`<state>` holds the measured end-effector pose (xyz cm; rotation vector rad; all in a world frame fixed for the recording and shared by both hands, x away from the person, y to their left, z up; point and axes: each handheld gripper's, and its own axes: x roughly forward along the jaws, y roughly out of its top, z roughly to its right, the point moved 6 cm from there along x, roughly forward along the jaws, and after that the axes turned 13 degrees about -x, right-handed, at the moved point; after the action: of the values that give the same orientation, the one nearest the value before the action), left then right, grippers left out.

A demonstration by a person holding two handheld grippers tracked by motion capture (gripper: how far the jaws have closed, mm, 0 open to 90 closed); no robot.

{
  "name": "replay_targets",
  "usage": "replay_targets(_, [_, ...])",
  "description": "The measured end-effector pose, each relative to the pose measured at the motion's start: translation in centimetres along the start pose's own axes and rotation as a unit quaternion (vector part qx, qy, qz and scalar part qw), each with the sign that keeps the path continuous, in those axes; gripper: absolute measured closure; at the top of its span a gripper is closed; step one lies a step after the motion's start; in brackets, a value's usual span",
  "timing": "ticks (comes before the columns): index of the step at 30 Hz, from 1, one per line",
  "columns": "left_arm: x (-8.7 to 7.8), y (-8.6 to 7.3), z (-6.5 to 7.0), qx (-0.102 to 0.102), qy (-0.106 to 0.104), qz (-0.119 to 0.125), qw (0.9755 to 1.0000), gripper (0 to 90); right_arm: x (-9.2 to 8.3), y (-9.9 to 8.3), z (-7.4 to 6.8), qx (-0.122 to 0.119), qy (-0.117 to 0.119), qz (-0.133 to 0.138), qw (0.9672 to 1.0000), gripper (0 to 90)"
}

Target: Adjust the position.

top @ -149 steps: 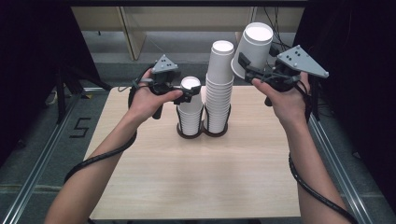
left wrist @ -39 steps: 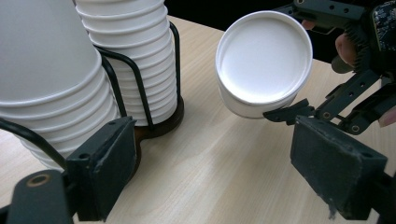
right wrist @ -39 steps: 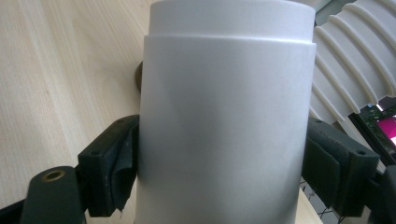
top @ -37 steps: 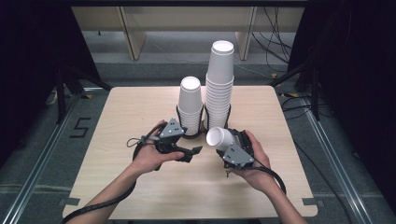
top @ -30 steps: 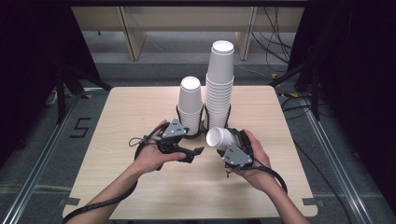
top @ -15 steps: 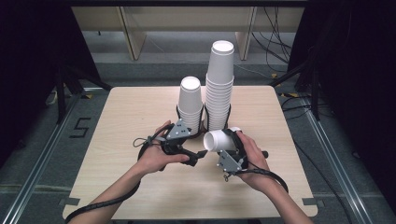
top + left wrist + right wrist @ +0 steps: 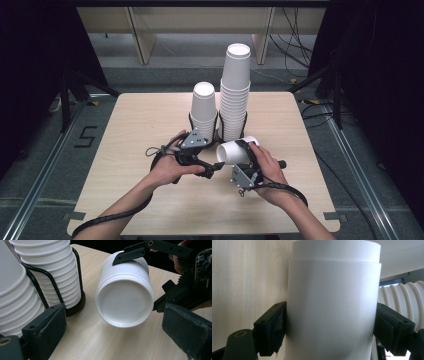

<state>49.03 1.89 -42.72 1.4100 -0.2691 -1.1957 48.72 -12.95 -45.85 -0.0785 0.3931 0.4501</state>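
On the wooden worktop (image 7: 150, 130), centre frame, the right gripper (image 7: 239, 161) stays clamped on 2 nested paper cups (image 7: 235, 151); the left gripper (image 7: 216, 169), shifted closer, has just been opening, nothing between its jaws.

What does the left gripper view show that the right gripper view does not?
The left gripper view alone shows the held cup's closed bottom, the wire holder around a stack, and the left gripper, jaws apart, having just been opening, gripping nothing. The right gripper view alone shows the right gripper pressing both pads on the cup's wall. Both share the white paper cup, stacked cups and wooden table.
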Motion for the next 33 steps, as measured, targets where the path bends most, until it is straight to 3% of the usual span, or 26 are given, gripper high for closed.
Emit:
replay_targets(2, [0.1,0.0,0.0,0.001,0.001,0.001,1.0,5.4,-0.1,0.1,-0.1,0.002,0.007,-0.007,0.9999,19.1])
replay_targets(4, [0.3,0.1,0.1,0.0,0.001,0.004,1.0,5.4,-0.1,0.5,-0.2,0.005,-0.001,-0.001,1.0,19.2])
replay_targets(5, [0.3,0.1,0.1,0.002,0.001,0.002,1.0,5.4,0.0,0.4,0.1,-0.027,-0.007,0.004,0.9996,19.1])
replay_targets(9, [0.4,0.0,0.2,0.001,0.0,-0.004,1.0,5.5,0.0,0.6,0.1,-0.048,-0.006,0.003,0.9988,19.1])
replay_targets(21, [0.8,0.0,0.3,-0.001,-0.006,-0.001,1.0,6.1,0.2,1.1,0.0,-0.056,-0.014,0.006,0.9983,19.1])
replay_targets(23, [0.7,0.1,0.4,0.001,-0.008,-0.005,1.0,6.2,0.3,1.2,0.0,-0.069,-0.009,0.009,0.9975,19.1])
replay_targets(26, [0.7,0.3,0.4,0.001,-0.004,-0.004,1.0,6.4,0.3,1.3,-0.2,-0.061,-0.003,0.006,0.9981,19.1])
replay_targets(33, [0.7,0.5,0.6,0.005,-0.005,-0.004,1.0,6.8,0.2,1.4,0.1,-0.064,-0.015,0.007,0.9978,19.1])
